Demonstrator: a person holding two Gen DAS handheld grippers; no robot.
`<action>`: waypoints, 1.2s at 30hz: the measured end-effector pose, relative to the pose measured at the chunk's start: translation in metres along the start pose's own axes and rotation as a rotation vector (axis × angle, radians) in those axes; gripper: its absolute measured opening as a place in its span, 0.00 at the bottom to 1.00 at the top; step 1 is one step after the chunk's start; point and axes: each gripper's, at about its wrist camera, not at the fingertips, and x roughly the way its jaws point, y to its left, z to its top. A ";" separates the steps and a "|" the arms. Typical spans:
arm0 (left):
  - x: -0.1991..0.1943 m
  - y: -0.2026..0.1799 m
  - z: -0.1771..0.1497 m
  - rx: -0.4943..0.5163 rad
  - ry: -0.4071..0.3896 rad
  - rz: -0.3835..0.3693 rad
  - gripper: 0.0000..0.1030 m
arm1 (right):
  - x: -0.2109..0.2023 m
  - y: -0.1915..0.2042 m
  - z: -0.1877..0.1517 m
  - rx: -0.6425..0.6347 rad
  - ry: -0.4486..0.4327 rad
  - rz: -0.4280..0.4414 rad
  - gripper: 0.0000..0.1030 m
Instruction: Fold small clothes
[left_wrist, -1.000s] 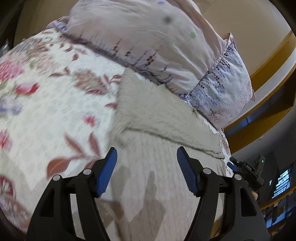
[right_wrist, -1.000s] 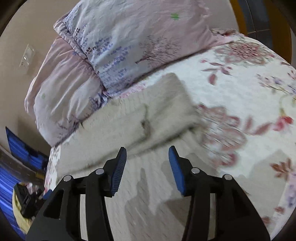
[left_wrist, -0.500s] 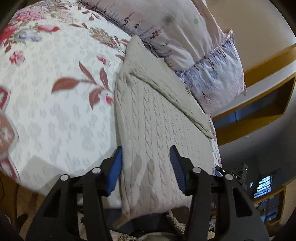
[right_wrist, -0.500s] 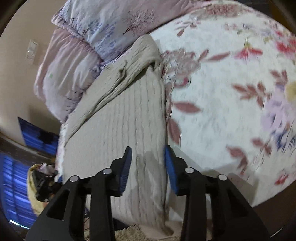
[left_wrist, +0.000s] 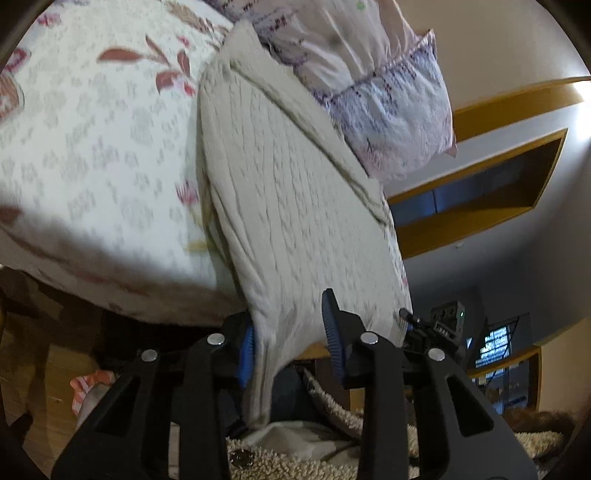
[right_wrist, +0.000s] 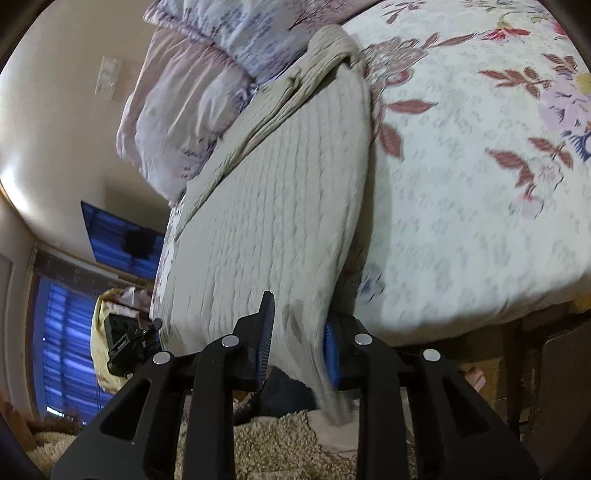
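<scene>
A beige cable-knit sweater (left_wrist: 295, 206) lies on the floral bedspread, its lower hem hanging over the bed's near edge; its top part is folded over near the pillows. It also shows in the right wrist view (right_wrist: 273, 206). My left gripper (left_wrist: 290, 350) is open, its jaws straddling the hanging hem at the sweater's left corner, the left pad touching the knit. My right gripper (right_wrist: 299, 347) is open, its jaws around the hem at the right corner, the cloth lying against the right pad.
Lilac floral pillows (left_wrist: 373, 74) lie behind the sweater, also in the right wrist view (right_wrist: 207, 74). The floral bedspread (right_wrist: 480, 184) spreads to the side. A shaggy beige rug (right_wrist: 266, 450) and wooden floor (left_wrist: 44, 369) lie below the bed edge.
Both grippers have drawn back from above the sweater and dropped to the bed's near edge. Their jaws have narrowed and now straddle the hanging hem.
</scene>
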 end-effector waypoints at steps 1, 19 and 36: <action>0.004 0.000 -0.003 -0.001 0.021 0.000 0.28 | 0.002 0.003 -0.001 -0.005 0.009 -0.002 0.25; -0.032 -0.035 0.045 0.183 -0.147 0.139 0.06 | -0.042 0.066 0.032 -0.292 -0.401 -0.148 0.08; -0.014 -0.089 0.164 0.313 -0.316 0.293 0.06 | -0.015 0.111 0.088 -0.470 -0.574 -0.369 0.07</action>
